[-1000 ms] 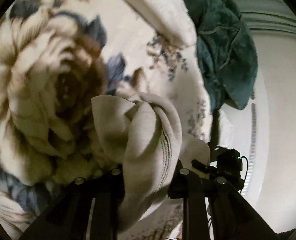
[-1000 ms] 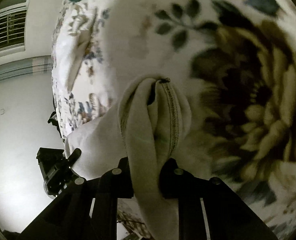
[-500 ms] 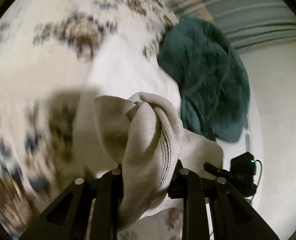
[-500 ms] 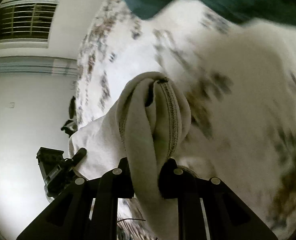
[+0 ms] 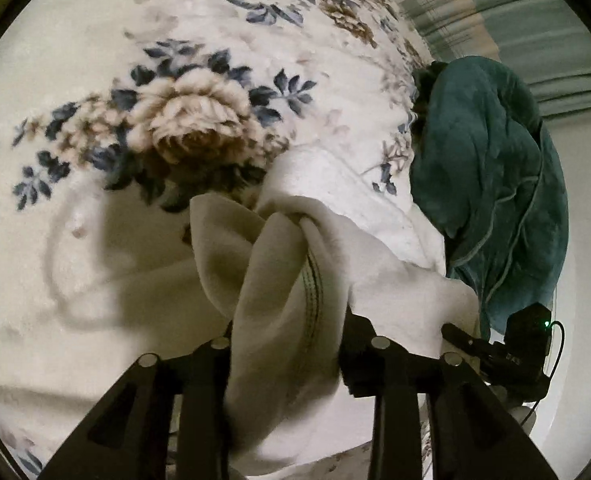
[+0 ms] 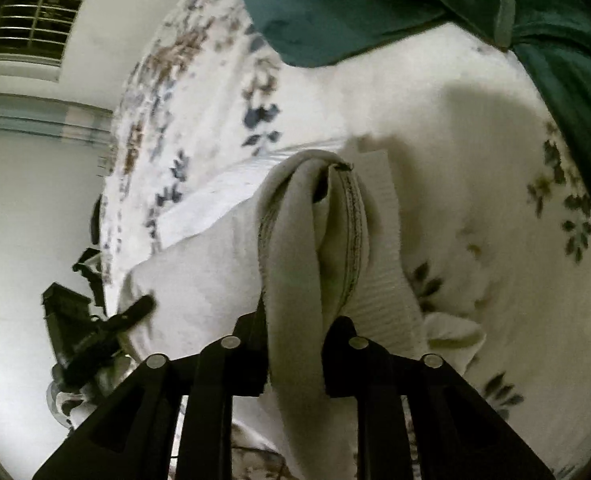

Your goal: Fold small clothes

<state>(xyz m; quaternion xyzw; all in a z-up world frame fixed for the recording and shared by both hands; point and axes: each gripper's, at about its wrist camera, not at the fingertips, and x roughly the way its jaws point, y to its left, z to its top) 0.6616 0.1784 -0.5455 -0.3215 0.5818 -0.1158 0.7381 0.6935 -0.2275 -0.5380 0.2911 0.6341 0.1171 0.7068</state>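
A small cream-white garment with a stitched hem hangs stretched between my two grippers above the floral blanket. My left gripper is shut on one bunched end of it. My right gripper is shut on the other bunched end, where a ribbed cuff shows. The right gripper appears in the left wrist view at the lower right. The left gripper appears in the right wrist view at the lower left. The garment's lower part is hidden behind the fingers.
A dark teal garment lies crumpled on the blanket's far side, also at the top of the right wrist view. Striped curtains and a white wall stand behind. A shuttered window is at the upper left.
Both grippers have swung with the garment across the blanket toward the teal garment, and the blanket's large flower has dropped away. The grips on the garment have not changed.
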